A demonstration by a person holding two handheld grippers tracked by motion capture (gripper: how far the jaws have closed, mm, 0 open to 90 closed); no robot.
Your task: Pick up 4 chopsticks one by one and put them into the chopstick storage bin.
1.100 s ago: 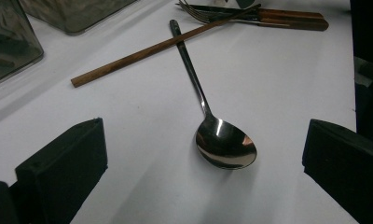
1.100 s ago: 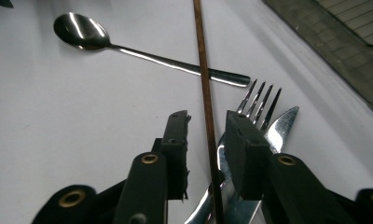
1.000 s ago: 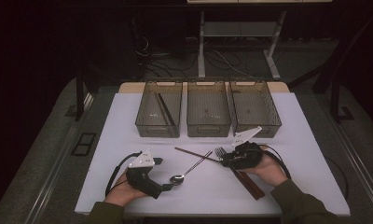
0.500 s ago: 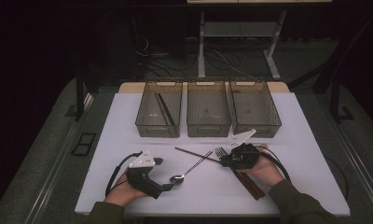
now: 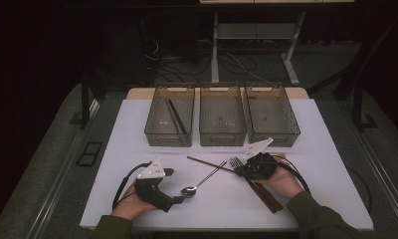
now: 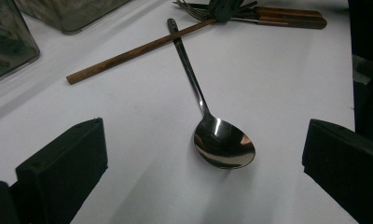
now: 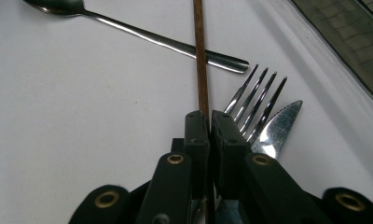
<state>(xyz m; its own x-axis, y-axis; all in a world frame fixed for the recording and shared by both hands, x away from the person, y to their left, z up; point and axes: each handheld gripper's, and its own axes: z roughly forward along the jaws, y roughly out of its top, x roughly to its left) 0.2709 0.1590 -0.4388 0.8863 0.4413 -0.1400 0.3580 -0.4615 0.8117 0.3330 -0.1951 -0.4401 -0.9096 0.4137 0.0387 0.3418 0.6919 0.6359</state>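
My right gripper (image 5: 239,171) is shut on the near end of a brown wooden chopstick (image 5: 207,163), which lies across the handle of a steel spoon (image 5: 202,181). In the right gripper view the jaws (image 7: 209,121) pinch the chopstick (image 7: 201,56), with a fork (image 7: 254,100) and a knife blade (image 7: 278,126) just to their right. My left gripper (image 5: 179,199) is open at the spoon's bowl. In the left gripper view the spoon (image 6: 222,144) lies between its wide-apart jaws, untouched.
Three clear bins stand side by side at the back of the white table: left (image 5: 154,130), middle (image 5: 222,137), right (image 5: 272,137). The left bin holds a dark chopstick (image 5: 176,117). Wooden handles (image 5: 266,196) of the fork and knife lie under my right hand.
My right gripper has edged slightly left at the chopstick's end. The left gripper and the spoon have not moved.
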